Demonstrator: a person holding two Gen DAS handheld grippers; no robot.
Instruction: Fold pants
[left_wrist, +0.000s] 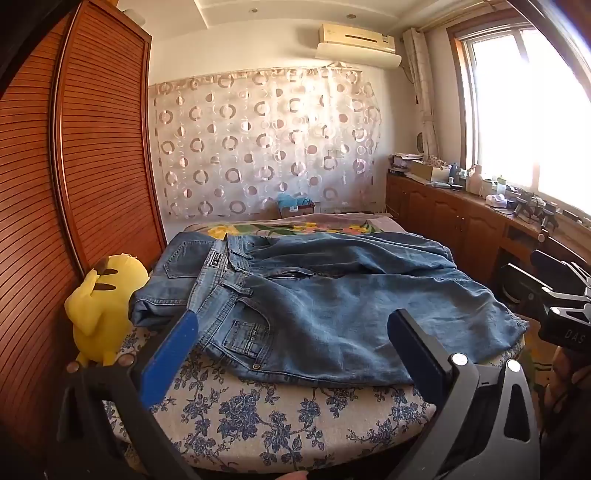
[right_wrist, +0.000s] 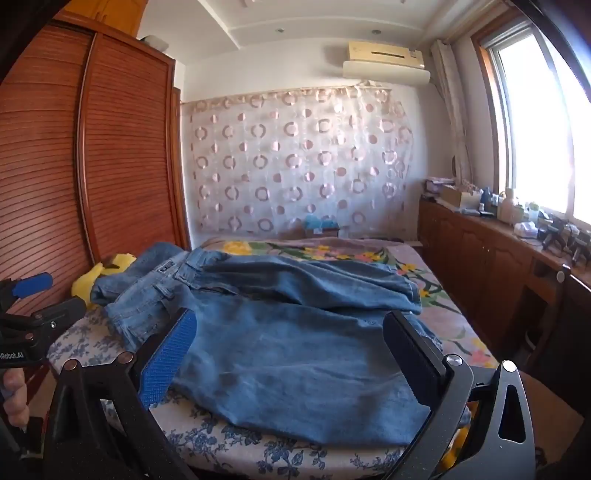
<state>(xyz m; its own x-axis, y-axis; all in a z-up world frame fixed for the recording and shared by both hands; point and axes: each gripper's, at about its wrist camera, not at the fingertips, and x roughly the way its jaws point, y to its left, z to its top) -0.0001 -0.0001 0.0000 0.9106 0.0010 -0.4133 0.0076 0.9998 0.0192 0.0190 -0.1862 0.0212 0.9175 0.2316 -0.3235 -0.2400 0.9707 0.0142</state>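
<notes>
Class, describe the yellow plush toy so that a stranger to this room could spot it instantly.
Find the tall slatted wooden wardrobe. At its foot, by the bed corner, sits the plush toy beside the jeans. It alone is bright yellow, with dark-tipped ears.

Blue denim pants (left_wrist: 332, 310) lie spread flat across the near end of the bed (left_wrist: 258, 417), on its blue-flowered sheet. The waistband with belt loops and pockets sits toward the bed's left side; both legs stretch rightward, the farther leg rumpled and partly overlapping the nearer.
</notes>
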